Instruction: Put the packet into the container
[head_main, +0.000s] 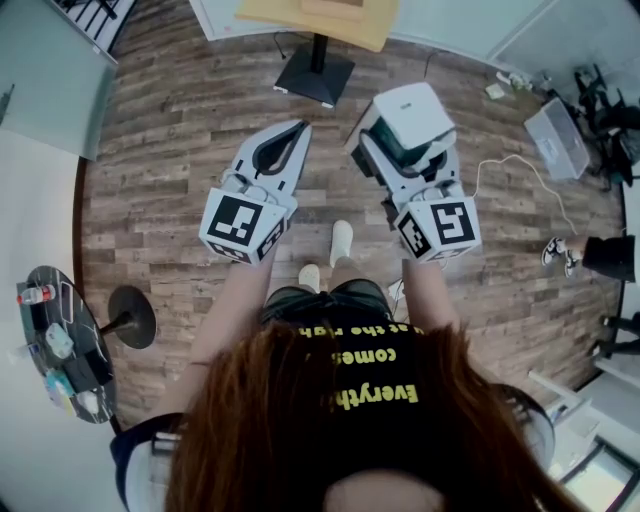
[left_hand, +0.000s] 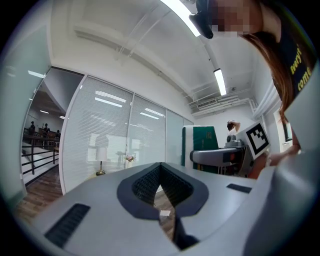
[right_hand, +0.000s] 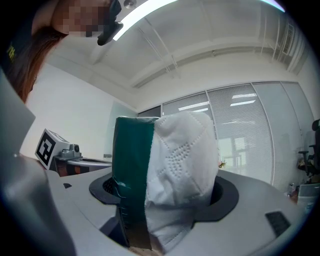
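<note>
A packet (head_main: 412, 112) with a white quilted side and a dark green side sits between the jaws of my right gripper (head_main: 405, 135), which is shut on it. In the right gripper view the packet (right_hand: 170, 165) stands upright and fills the gap, and the right gripper (right_hand: 165, 192) presses it from both sides. My left gripper (head_main: 300, 128) is held level beside it, jaws shut tip to tip with nothing in them; the left gripper (left_hand: 160, 166) shows the same in its own view. Both are held in the air over a wooden floor. I see no container that I can name for certain.
A desk on a black pedestal foot (head_main: 315, 72) stands ahead. A small round dark table (head_main: 45, 300) with bottles and small items is at the left. A grey box (head_main: 558, 135) and a white cable (head_main: 510, 170) lie at the right, near another person's feet (head_main: 560, 250).
</note>
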